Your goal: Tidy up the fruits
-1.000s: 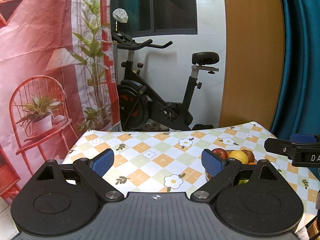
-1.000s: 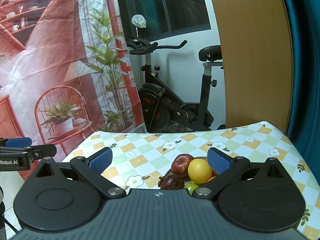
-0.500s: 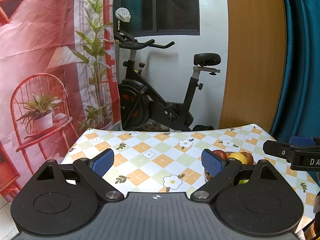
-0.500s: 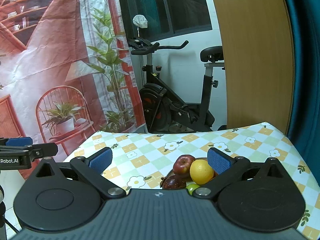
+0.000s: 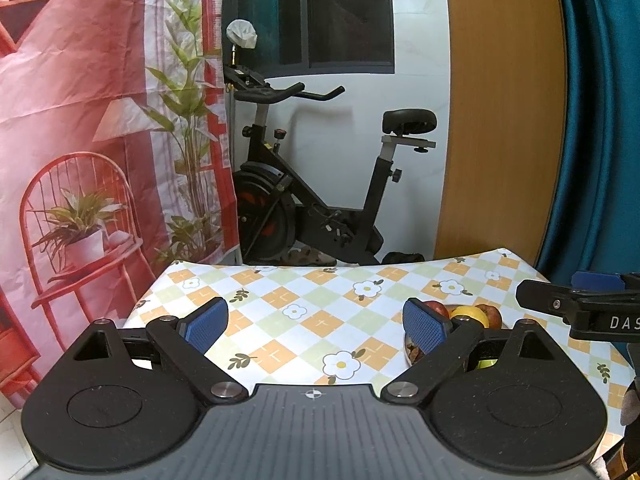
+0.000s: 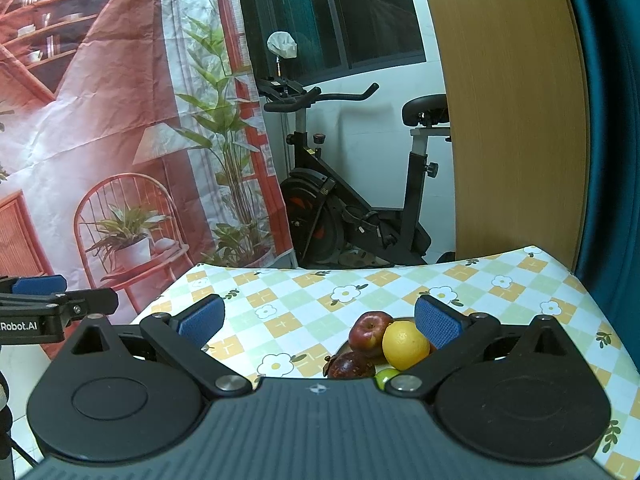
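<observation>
You are holding both grippers above the near edge of the table (image 5: 304, 304), jaws spread wide and gripping nothing. The right gripper (image 6: 320, 322) is facing the fruits, which are sitting piled on a plate (image 6: 344, 346) right of centre: a red apple (image 6: 370, 328), a yellow orange (image 6: 405, 345), a dark fruit (image 6: 352, 365) and something green below. The left gripper (image 5: 316, 324) is pointing at bare cloth, probably because that open space is where sorted fruit could go.

Checked floral tablecloth (image 6: 500, 276): smooth, slight sheen. Red apple (image 6: 370, 329) & yellow orange (image 6: 404, 345): glossy skins. Blue gripper pads (image 6: 438, 326): textured rubber; black plastic gripper body (image 6: 320, 432) matt, ribbed. Wood-grain panel (image 6: 516, 112): matt.
</observation>
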### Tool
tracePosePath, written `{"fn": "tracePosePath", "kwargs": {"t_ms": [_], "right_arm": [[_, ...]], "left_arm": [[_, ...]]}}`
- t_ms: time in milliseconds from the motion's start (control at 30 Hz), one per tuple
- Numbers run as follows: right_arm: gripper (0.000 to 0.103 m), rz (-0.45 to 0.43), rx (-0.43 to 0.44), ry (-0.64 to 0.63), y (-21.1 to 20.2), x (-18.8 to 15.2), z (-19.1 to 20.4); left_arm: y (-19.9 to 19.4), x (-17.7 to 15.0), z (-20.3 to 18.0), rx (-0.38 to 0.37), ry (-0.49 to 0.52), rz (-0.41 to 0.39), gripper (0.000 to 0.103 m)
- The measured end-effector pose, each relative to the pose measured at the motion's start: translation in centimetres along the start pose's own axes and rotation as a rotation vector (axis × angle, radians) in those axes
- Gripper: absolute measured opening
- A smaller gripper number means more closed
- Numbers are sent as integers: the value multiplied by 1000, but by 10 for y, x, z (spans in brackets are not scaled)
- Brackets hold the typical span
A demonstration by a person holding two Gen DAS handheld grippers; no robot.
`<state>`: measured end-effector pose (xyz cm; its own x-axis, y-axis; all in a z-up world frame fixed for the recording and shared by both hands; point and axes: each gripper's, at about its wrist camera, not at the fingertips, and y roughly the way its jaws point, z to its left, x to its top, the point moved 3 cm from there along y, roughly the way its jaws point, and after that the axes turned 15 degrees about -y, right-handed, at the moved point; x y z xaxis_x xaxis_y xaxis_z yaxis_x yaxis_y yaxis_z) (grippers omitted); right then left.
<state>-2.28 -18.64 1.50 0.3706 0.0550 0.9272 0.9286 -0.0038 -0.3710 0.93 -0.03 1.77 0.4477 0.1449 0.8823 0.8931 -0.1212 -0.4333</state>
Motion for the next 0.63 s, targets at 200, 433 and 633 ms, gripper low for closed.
{"fn": "tracePosePath", "kwargs": {"t_ms": [200,433,633], "right_arm": [[103,0,0,0,0,0,1],[103,0,0,0,0,0,0],[103,0,1,1,0,-1,0]], "left_arm": [[1,1,2,-6,-7,9,96],[2,0,2,-10,-15,17,96],[3,1,4,-10,-23,18,96]]}}
